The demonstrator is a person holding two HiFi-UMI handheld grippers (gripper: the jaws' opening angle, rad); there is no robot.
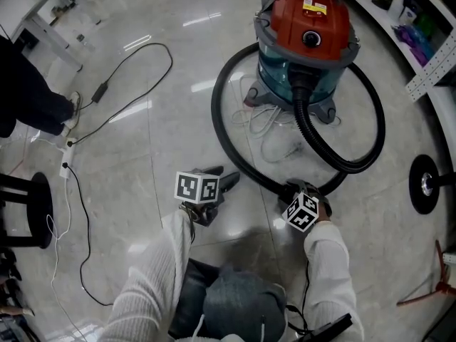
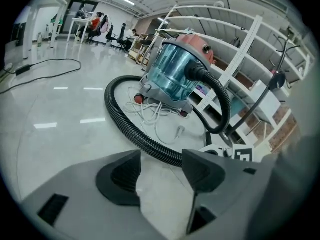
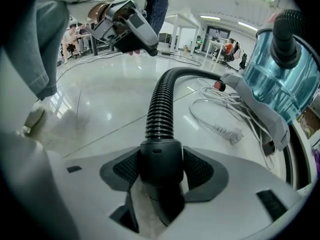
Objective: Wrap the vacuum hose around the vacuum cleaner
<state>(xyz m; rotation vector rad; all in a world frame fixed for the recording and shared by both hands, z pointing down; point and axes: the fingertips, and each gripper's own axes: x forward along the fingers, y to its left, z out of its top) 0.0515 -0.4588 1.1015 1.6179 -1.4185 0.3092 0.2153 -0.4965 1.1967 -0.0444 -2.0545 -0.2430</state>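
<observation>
1. The hose's smooth end cuff is being clamped by the right gripper, with a jaw pressing on either side of it. The ribbed hose is running straight away along the gripper's line before curving right toward the vacuum cleaner.
2. The left gripper is being held wide open, with only bare floor being seen between its jaws. The hose is lying crosswise just beyond them.
3. The vacuum cleaner is standing on the floor beyond both grippers. The hose is being left in a wide, loose loop around it, well apart from the canister.
4. The held end is lying on the cleaner's near side. Drawing that loop in tight is likely being called for, with the left gripper nearer the slack left arc.
</observation>
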